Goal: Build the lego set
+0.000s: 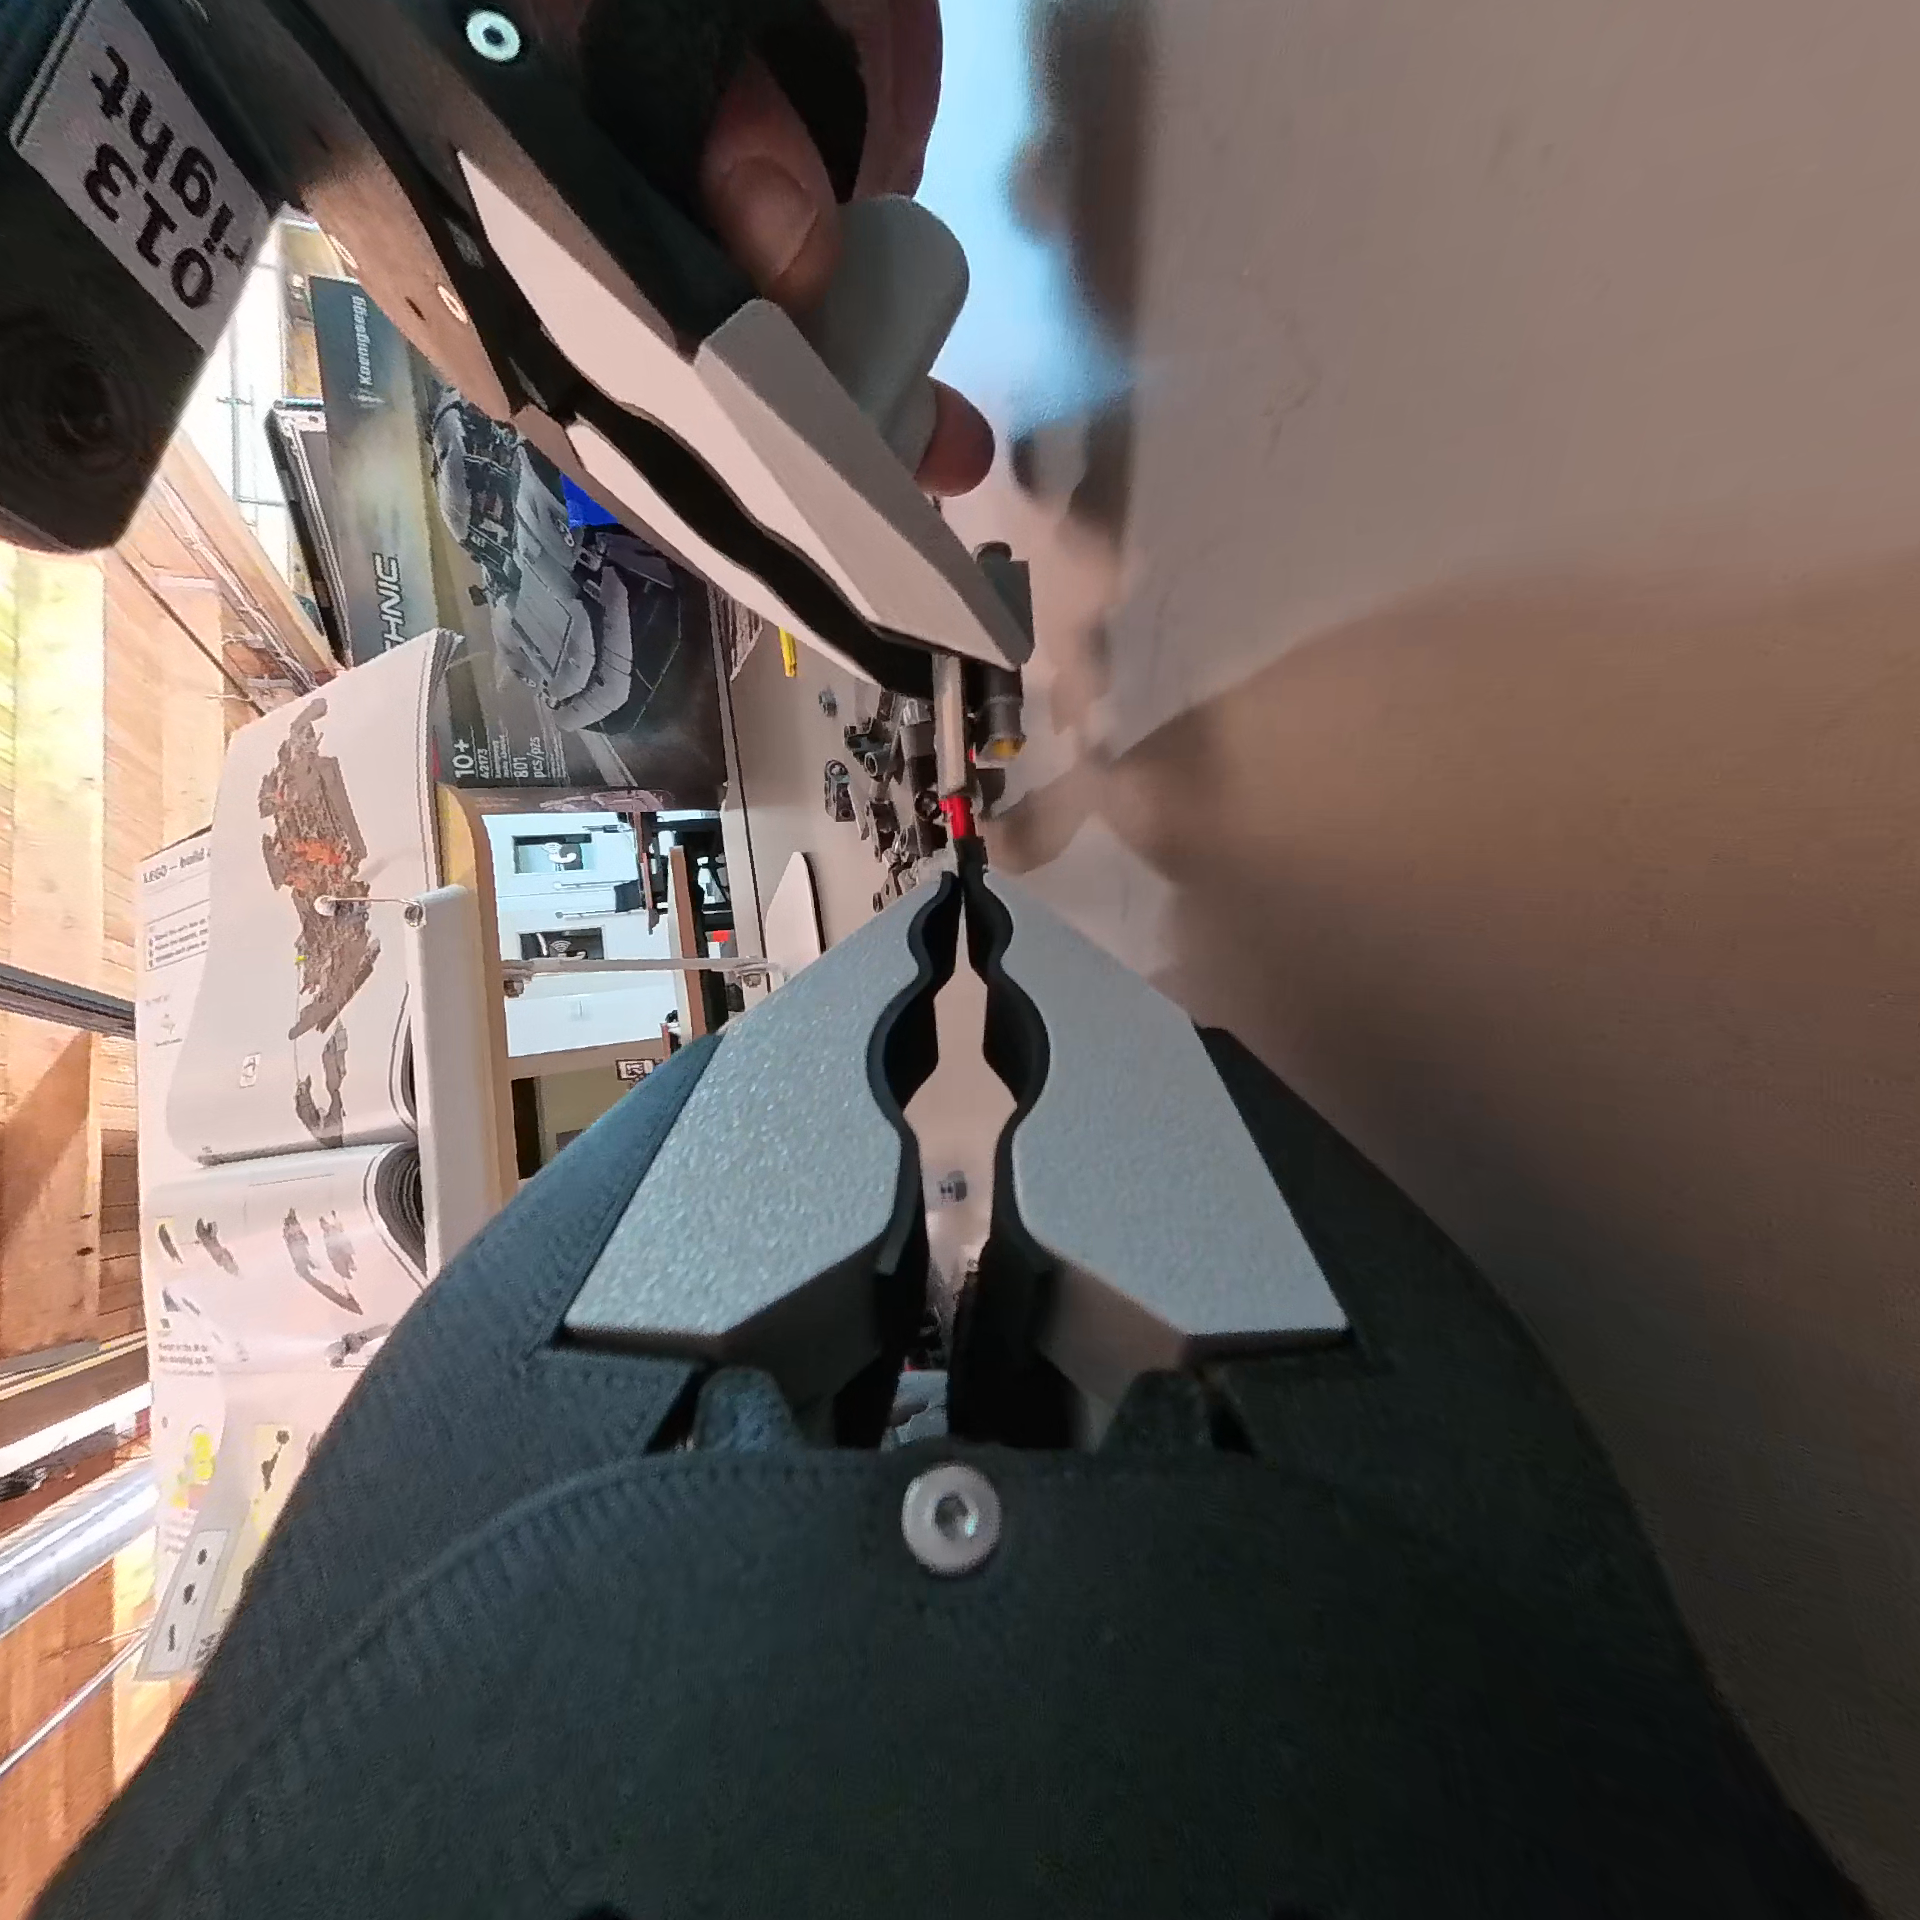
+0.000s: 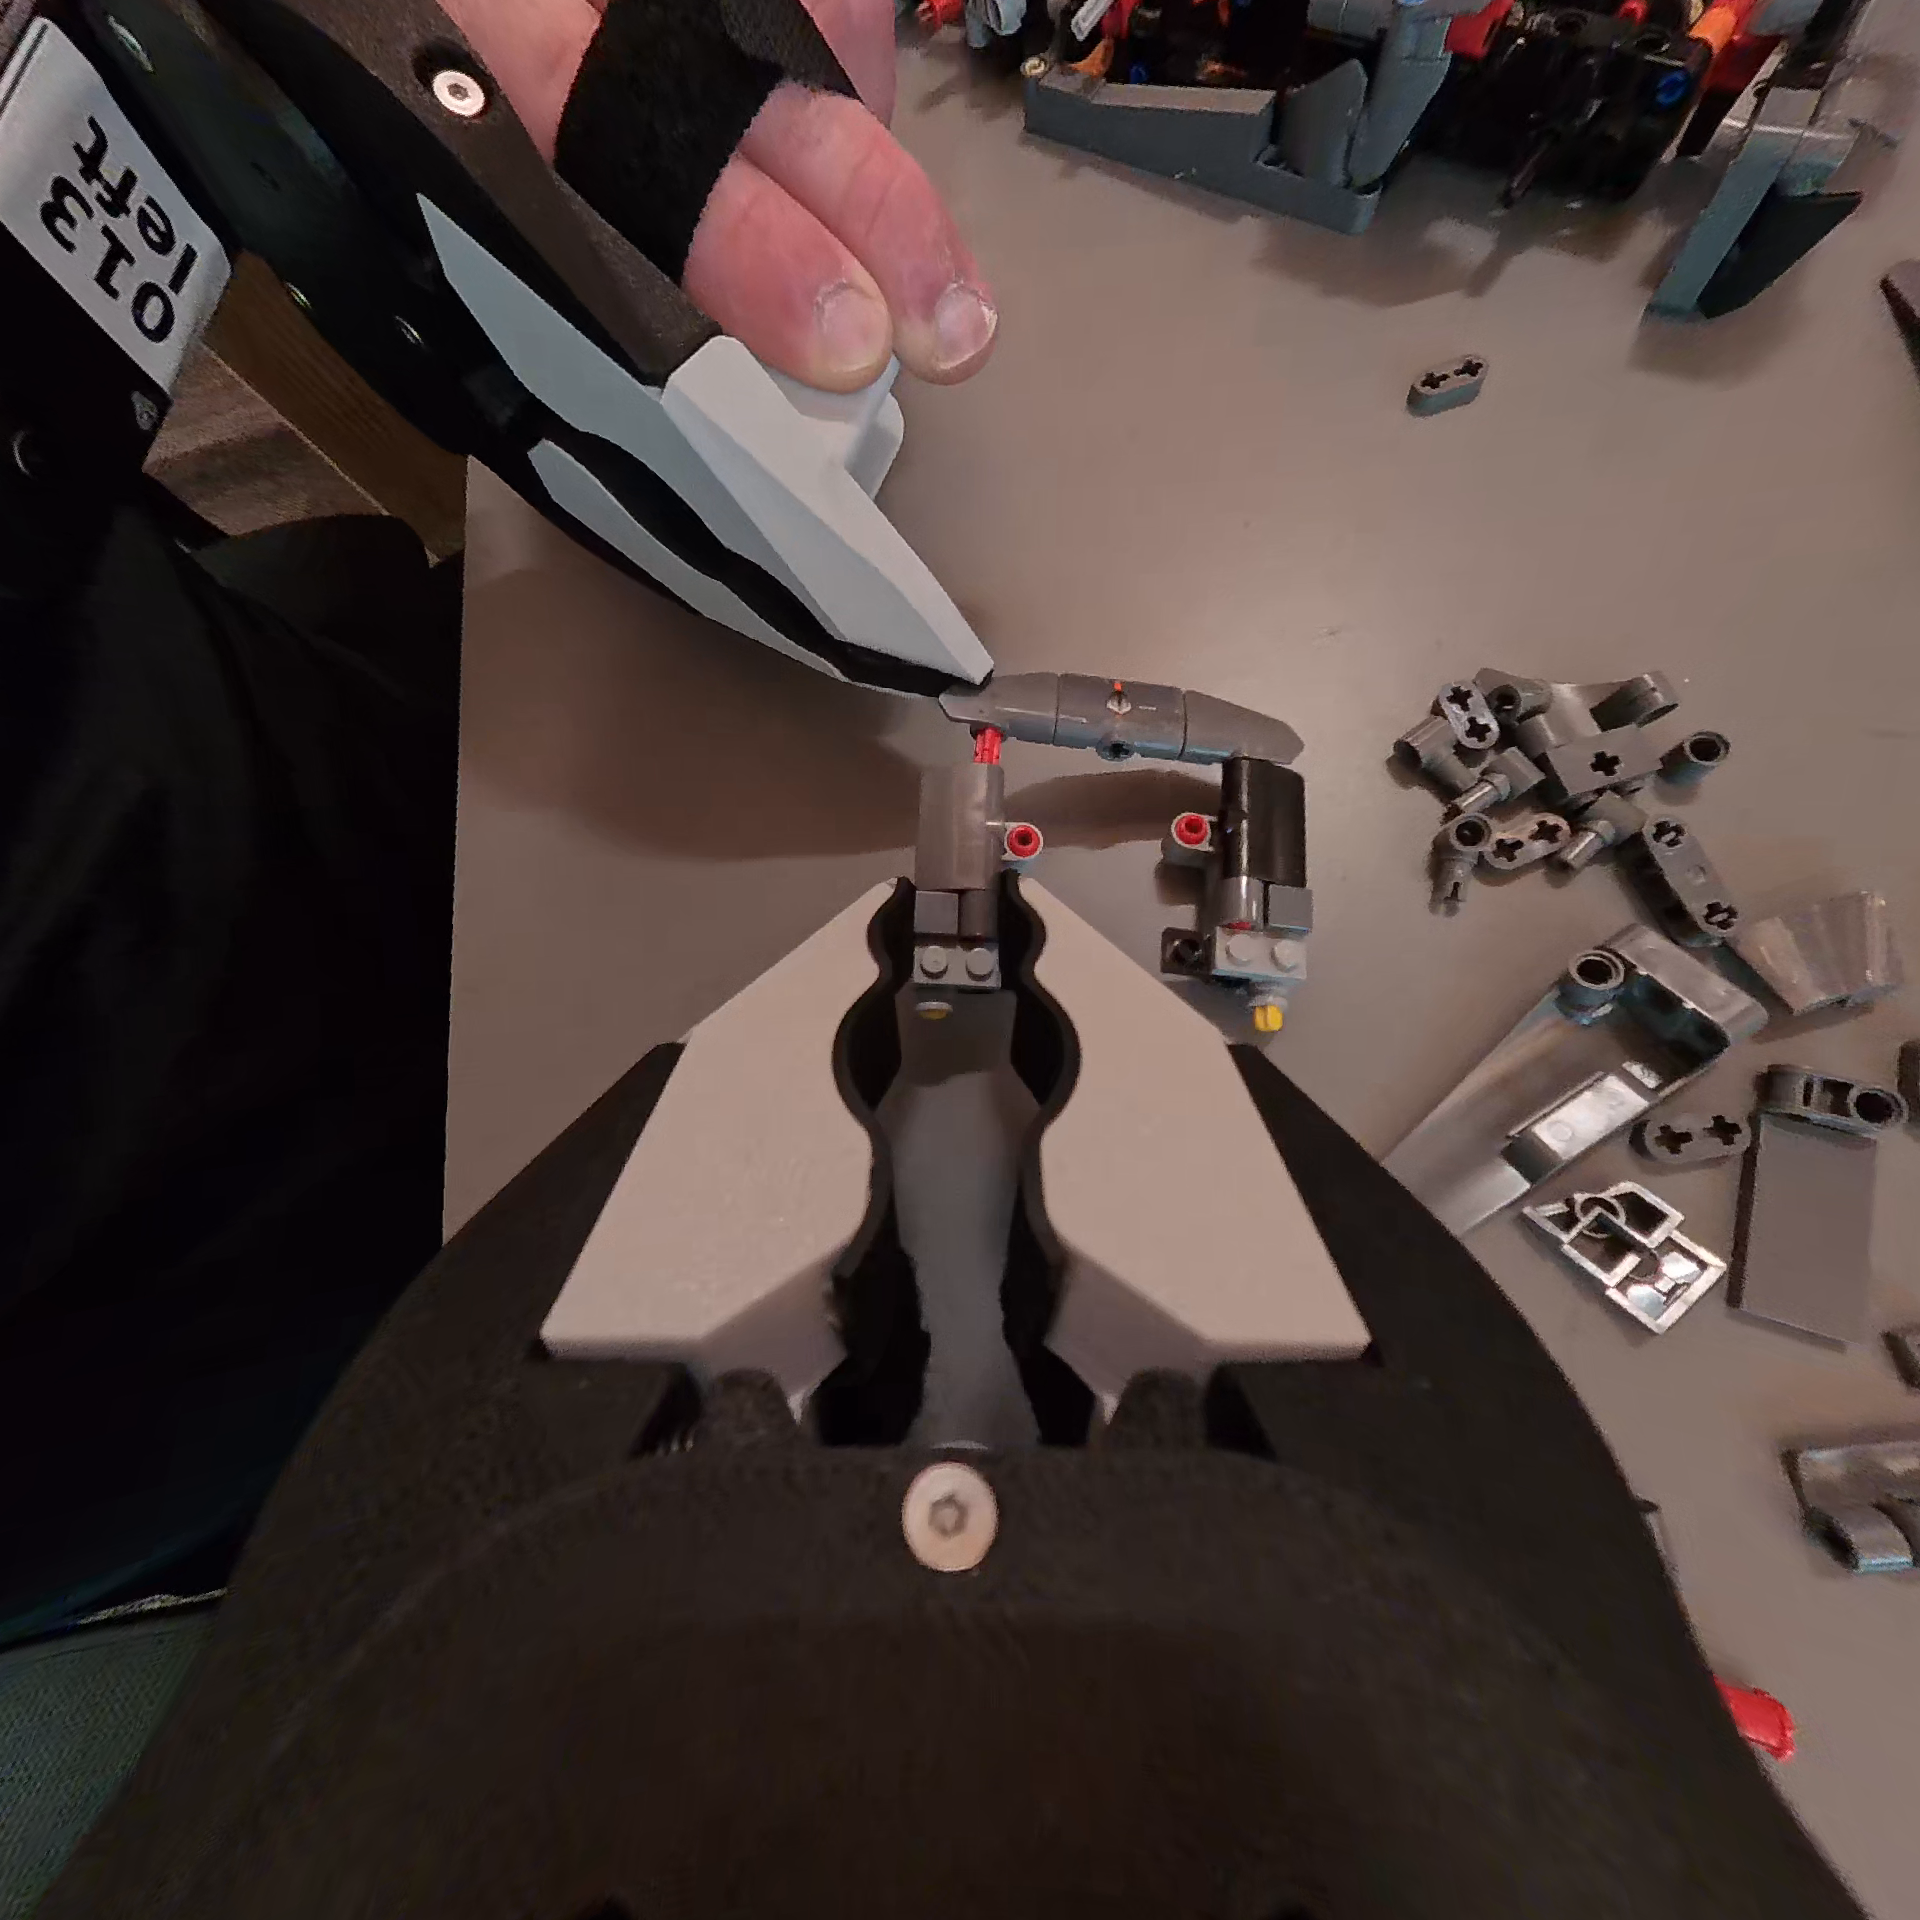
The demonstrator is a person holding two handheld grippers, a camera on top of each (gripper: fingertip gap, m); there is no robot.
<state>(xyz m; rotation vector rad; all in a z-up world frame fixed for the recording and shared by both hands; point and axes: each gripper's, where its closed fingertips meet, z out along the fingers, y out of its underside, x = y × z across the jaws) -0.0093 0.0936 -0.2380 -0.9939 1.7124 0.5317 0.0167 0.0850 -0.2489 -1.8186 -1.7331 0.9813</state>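
The right gripper [image 2: 951, 935] clamps a grey brick sub-assembly [image 2: 958, 831] between its pads, just above the grey table [image 2: 727, 520]. The left gripper [image 2: 961, 681], jaws closed, pinches the left tip of a grey curved bar [image 2: 1122, 715] lying crosswise, joined by a red pin [image 2: 987, 746]. Right: a twin assembly [image 2: 1252, 862], then loose grey parts [image 2: 1558, 790].

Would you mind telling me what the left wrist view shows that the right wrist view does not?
Only the left wrist view shows the dark box with a car picture and an open instruction booklet. Only the right wrist view shows the loose grey parts and a partly built model. Both show the grey brick assembly, its red axle and both grippers.
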